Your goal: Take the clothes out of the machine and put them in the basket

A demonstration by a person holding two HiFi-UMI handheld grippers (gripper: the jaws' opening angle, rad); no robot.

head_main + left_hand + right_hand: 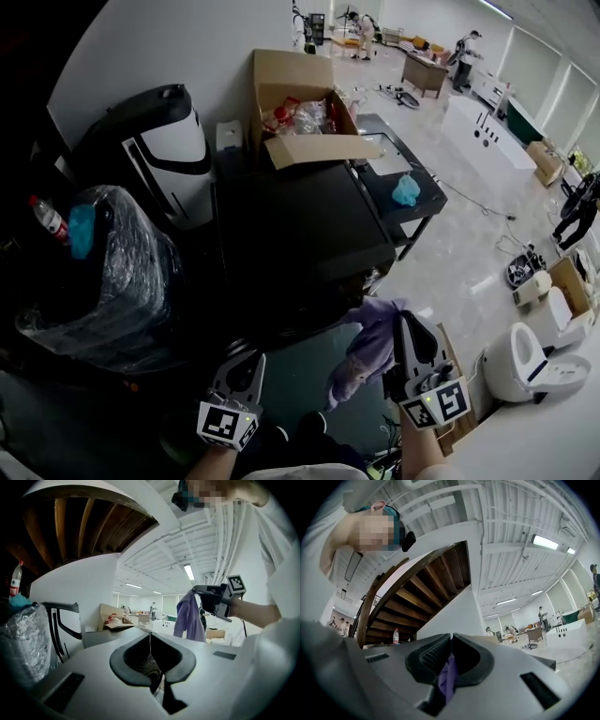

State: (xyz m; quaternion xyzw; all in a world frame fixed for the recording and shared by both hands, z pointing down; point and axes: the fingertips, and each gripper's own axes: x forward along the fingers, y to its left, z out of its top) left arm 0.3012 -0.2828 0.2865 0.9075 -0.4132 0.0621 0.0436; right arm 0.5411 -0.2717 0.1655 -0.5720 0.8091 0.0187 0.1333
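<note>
Now, the right gripper (451, 639) is clamped tight on a purple garment (370, 349), which dangles in the air just off the near edge of the black table (300, 234). The left gripper (150, 637), also on that table's near side, has its jaws pressed together on nothing.

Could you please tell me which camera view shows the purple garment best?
The left gripper view: the purple garment hangs full-length from the right gripper. The head view shows it bunched from above; the right gripper view, only a strip between shut jaws.
</note>
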